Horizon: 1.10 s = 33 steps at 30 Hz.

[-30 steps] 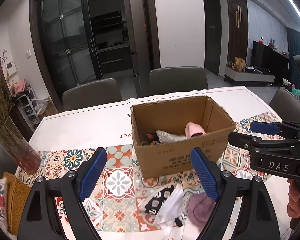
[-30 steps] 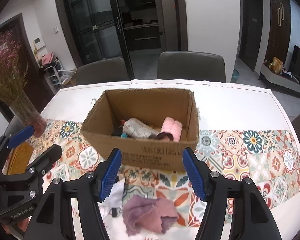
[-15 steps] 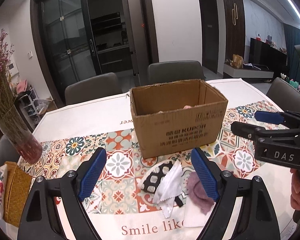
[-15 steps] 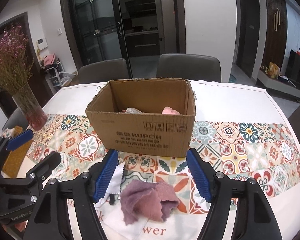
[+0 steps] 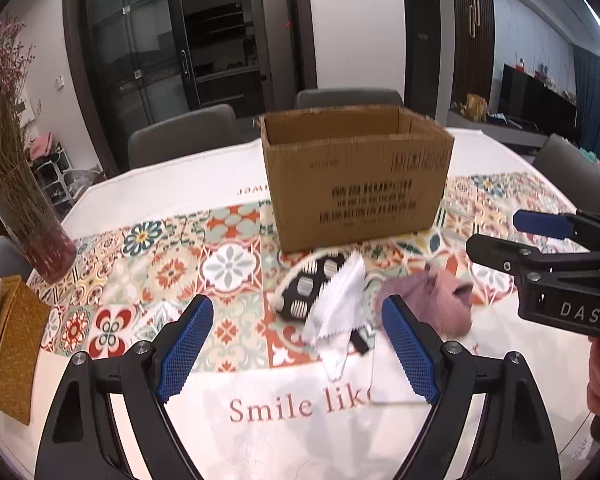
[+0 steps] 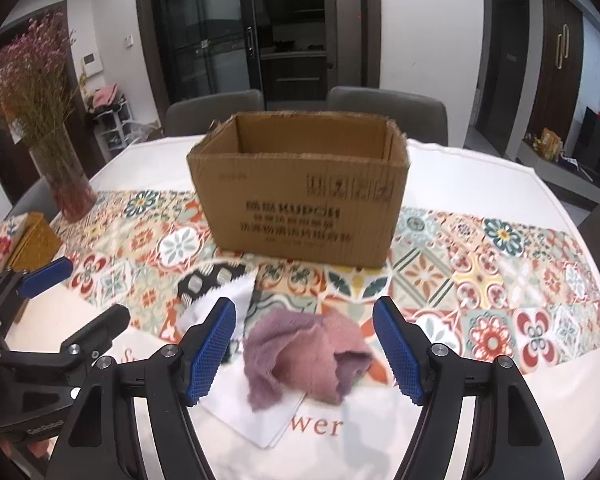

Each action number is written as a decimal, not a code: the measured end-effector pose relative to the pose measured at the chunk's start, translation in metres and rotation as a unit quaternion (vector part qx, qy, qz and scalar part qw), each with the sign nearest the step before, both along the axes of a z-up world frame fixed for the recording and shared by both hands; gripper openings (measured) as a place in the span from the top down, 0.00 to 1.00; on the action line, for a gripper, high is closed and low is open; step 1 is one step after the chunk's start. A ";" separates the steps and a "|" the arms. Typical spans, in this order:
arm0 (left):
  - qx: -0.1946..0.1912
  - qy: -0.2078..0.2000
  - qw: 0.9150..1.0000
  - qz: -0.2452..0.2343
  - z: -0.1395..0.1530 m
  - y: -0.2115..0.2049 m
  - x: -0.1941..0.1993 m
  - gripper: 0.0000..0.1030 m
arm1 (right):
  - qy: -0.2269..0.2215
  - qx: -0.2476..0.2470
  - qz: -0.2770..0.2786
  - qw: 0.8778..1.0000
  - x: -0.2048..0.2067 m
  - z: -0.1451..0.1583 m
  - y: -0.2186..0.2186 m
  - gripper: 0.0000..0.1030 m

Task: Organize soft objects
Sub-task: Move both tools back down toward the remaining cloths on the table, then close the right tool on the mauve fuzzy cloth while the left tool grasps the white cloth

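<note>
The crumpled mauve fleece cloth [image 6: 306, 354] lay on the bench [image 6: 480, 168], just near of the open brown cardboard box [image 6: 300, 196], and straight ahead of the right claw [image 6: 304, 346] — framed between its blue pads, which stood apart with nothing pressed; that claw had just been widening. The left claw [image 5: 298, 350], also agape and empty, faced the white pinked-edge cloth [image 5: 338, 304] and black-and-white patterned pouch [image 5: 306, 286] to the left. The right claw seemed nearer the mauve cloth — a short drop forward.
</note>
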<state>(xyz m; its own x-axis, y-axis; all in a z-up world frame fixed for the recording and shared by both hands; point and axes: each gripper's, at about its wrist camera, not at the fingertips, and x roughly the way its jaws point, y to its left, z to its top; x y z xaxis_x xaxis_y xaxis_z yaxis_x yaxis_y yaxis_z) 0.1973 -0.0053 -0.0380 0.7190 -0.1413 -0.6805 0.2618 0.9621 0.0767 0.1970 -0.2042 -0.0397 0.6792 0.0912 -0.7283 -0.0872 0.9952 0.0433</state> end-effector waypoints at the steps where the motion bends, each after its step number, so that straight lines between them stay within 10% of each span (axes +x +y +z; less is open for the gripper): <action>1: 0.003 0.004 1.000 -0.001 -0.005 0.001 -0.002 0.16 | 0.002 -0.001 0.002 1.000 -0.001 -0.003 0.001 0.30; 33: -0.043 0.065 0.997 0.015 -0.099 -0.012 0.026 0.23 | 0.068 0.017 -0.012 0.997 0.036 -0.095 -0.020 0.30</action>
<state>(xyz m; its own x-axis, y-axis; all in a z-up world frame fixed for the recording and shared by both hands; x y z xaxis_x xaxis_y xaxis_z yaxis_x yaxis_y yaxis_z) 0.2237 -0.0171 -0.1372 0.6304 -0.1839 -0.7542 0.2360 0.9709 -0.0395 0.2332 -0.2237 -0.1343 0.5768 0.1012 -0.8106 -0.0536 0.9948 0.0861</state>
